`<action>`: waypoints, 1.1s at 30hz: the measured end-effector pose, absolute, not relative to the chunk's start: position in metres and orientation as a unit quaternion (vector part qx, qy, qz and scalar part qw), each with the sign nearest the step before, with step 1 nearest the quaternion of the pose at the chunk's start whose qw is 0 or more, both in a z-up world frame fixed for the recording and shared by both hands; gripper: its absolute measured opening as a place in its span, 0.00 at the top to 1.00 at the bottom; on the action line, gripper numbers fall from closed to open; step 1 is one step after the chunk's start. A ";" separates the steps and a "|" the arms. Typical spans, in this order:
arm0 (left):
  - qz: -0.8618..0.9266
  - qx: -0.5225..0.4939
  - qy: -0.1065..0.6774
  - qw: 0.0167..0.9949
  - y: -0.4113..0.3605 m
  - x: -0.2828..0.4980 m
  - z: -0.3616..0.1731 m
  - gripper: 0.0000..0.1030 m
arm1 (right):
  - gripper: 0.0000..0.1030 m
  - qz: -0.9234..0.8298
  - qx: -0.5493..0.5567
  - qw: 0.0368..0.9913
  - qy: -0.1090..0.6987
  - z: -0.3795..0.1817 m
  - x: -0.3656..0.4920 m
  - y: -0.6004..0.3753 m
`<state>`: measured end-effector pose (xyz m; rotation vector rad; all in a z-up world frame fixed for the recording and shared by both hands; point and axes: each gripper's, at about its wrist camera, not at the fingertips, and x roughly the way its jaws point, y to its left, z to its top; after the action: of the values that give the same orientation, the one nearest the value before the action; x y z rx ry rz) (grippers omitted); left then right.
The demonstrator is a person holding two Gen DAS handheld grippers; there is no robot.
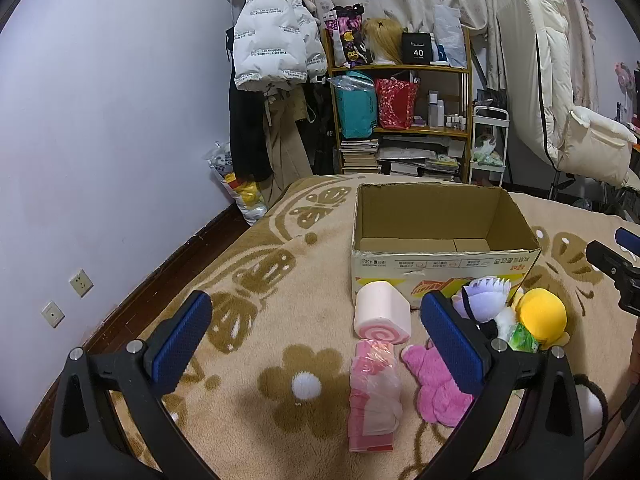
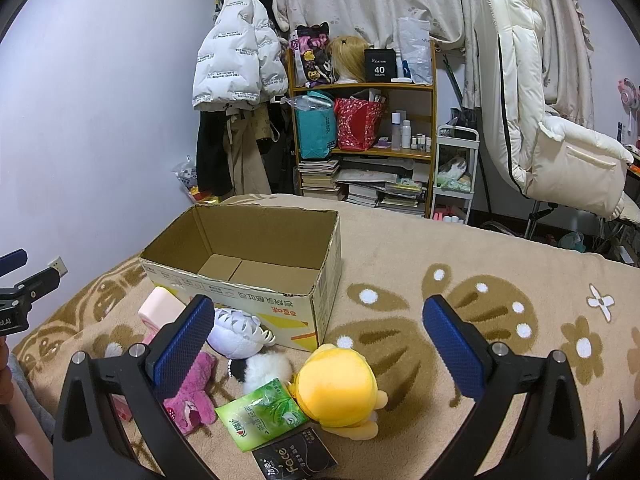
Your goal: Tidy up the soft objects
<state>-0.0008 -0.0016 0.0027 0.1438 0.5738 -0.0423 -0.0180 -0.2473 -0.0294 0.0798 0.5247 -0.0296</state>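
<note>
An open, empty cardboard box [image 1: 440, 264] [image 2: 256, 280] stands on the blanket. In front of it lie a pink swirl-roll cushion [image 1: 384, 314] [image 2: 160, 306], a pink tissue pack in plastic [image 1: 374, 396], a pink plush [image 1: 434, 384] [image 2: 192, 396], a purple-white plush [image 1: 486, 294] [image 2: 236, 334], a yellow plush [image 1: 542, 314] [image 2: 340, 388], a black-and-white pompom [image 2: 264, 370], a green tissue pack [image 2: 262, 412] and a black packet [image 2: 296, 456]. My left gripper [image 1: 316, 336] is open above the roll and tissue pack. My right gripper [image 2: 320, 340] is open above the yellow plush.
The bed is covered by a tan butterfly-pattern blanket [image 1: 260, 280] [image 2: 460, 312]. A purple wall is on the left. Behind the bed are a wooden shelf [image 1: 400, 120] with bags and books, hung coats [image 1: 272, 40] and a white padded chair [image 2: 540, 100].
</note>
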 end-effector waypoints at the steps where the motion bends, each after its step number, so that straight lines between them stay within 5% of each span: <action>1: -0.021 0.071 0.283 0.956 -0.003 -0.001 0.003 0.00 | 0.00 -0.014 0.040 0.965 0.259 -0.029 -0.018 -0.247; 33: -0.022 0.072 0.291 0.954 -0.002 0.002 -0.011 0.00 | 0.00 -0.026 0.039 0.966 0.253 -0.031 -0.019 -0.252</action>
<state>0.0020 -0.0018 -0.0113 0.1471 0.5918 -0.0454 -0.0188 -0.2523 -0.0310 0.0792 0.5121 -0.0519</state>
